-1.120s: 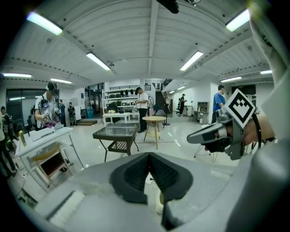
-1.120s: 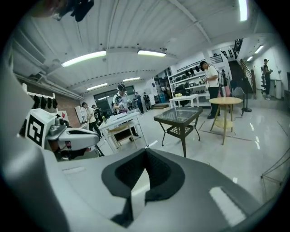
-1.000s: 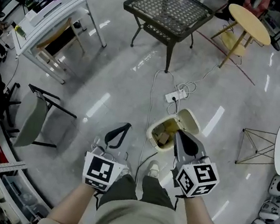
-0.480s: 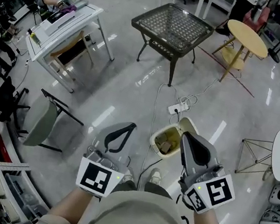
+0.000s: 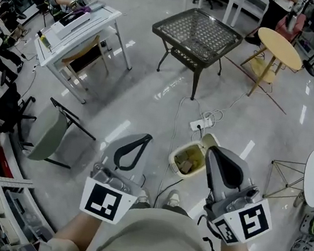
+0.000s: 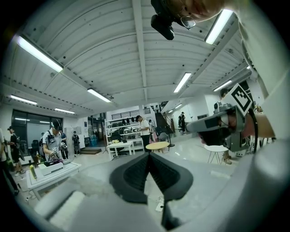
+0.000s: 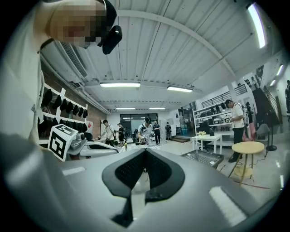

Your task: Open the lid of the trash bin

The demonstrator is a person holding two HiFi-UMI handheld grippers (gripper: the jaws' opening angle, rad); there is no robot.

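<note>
In the head view the trash bin (image 5: 174, 152) stands on the floor just ahead of my shoe (image 5: 173, 199). It is on the near side of the black mesh table (image 5: 198, 30) and close to a white power strip (image 5: 198, 124). Its lid (image 5: 212, 141) is already tipped up at the far side, so the mouth is open and I can see some brownish rubbish inside. From this I judge that the opening is done or nearly done. My left gripper (image 5: 143, 138) appears to the left of the bin and my right gripper (image 5: 212, 152) just beside its right rim. Both are held high, near my waist, and neither touches the bin or the lid. In the left gripper view the two jaws are pressed together at the tips with nothing between them. The camera looks across the room toward the ceiling lamps, not down, so the bin does not show there. I think I hold it so because this gripper has no work here. In the right gripper view the jaws are also closed on nothing and point level into the room, and again the bin is out of sight. Closed, empty jaws make sense to me, since a lid that stands up needs no grasp.
</note>
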